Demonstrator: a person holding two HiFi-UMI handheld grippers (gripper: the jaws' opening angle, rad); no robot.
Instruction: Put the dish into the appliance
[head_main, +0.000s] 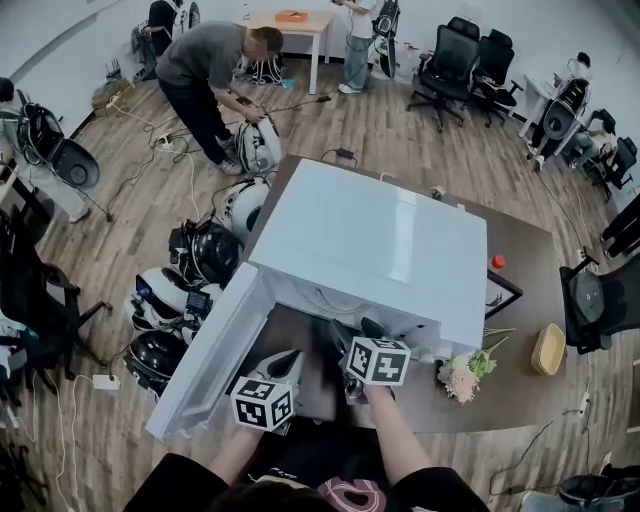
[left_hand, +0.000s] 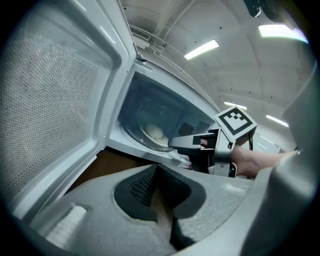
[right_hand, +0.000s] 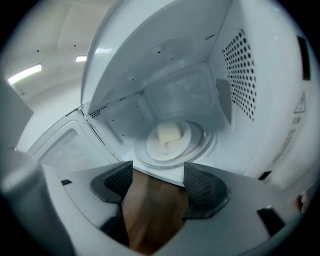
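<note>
Right gripper view is showing the dish (right_hand: 167, 142) already sitting on the glass turntable (right_hand: 207, 145) inside the microwave (right_hand: 240, 75), w/ a pale lump of food (right_hand: 169, 132) on it. Looks roughly centred, tho the wide lens is bending things.

Right gripper (right_hand: 157, 173) is hovering just outside the opening, jaws spread wide and nothing between them, just bare brown worktop (right_hand: 150, 215) showing thru the gap. Left gripper (left_hand: 156, 169) is hanging lower and to the side, near the inner face of the open door (left_hand: 55, 110). Its jaws are pinched together at the tips and not holding anything.

So imo the placing part is basically done and what's remaining is getting clear and closing up. How I'd be doing it:

- pulling the right gripper straight back, keeping it level so the jaws aren't clipping the bottom lip of the cavity or nudging the dish
- getting both grippers out of the door's swing path b4 moving it
- bringing the left one round to the outer face of the door and pushing near the free edge, slow & steady, so the microwave isn't sliding on the worktop

Can't tell from here if there's a latch needing a firmer push.
</note>
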